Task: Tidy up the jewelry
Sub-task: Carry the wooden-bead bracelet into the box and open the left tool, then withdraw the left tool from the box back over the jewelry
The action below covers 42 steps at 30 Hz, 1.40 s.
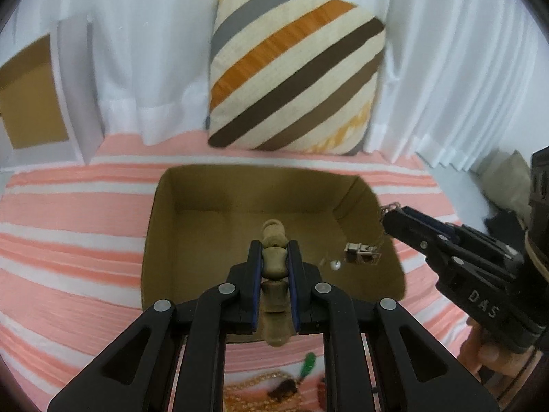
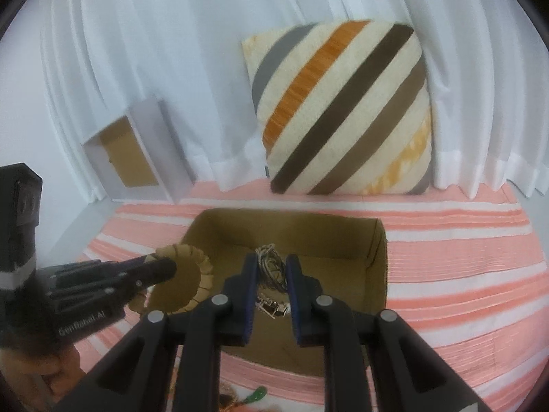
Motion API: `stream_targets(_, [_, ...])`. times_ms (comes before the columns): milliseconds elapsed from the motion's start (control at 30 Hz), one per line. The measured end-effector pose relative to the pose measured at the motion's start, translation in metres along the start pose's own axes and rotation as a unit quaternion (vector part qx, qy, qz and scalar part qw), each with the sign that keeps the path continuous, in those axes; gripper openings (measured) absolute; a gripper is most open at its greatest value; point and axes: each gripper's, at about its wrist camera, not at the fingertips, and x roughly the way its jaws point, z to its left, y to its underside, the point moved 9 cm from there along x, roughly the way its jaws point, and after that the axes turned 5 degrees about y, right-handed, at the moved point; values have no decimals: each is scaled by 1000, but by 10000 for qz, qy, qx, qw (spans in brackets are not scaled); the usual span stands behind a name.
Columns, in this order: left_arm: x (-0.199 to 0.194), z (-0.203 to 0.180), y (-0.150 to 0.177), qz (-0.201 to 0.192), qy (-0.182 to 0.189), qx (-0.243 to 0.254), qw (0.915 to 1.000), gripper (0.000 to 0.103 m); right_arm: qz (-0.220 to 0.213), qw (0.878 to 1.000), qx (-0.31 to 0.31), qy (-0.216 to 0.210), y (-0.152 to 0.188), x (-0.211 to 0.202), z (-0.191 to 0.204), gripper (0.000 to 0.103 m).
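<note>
Jewelry is being carried over an open cardboard box [image 1: 164,226] sitting on a pink-and-white striped cloth [image 1: 68,240]. Left tongs [image 1: 274,257] are clamping a wooden bead bracelet [image 1: 273,261], its ring showing in the right wrist view. Right tongs [image 2: 271,274] are pinching a thin chain necklace [image 2: 271,264], its square pendant [image 1: 362,253] dangling above the box floor. More jewelry is lying on the cloth nearer the camera. A striped cushion [image 1: 295,72] is leaning against white curtains [image 1: 137,51].
</note>
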Motion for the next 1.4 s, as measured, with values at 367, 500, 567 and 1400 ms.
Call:
stream_targets(367, [-17, 23, 21, -178, -398, -111, 9990, 89, -168, 9988, -13, 451, 20, -8, -12, 63])
stream_targets(500, [-45, 18, 40, -263, -412, -67, 9988, 90, -362, 9978, -146, 531, 34, -32, -7, 63])
stream_targets(567, [-63, 16, 55, -345, -452, 33, 9984, 90, -479, 9969, -250, 573, 42, -48, -3, 63])
stream_targets(1400, [-128, 42, 242, -109, -832, 188, 9963, 90, -555, 9900, -866, 965, 202, -149, 5, 63])
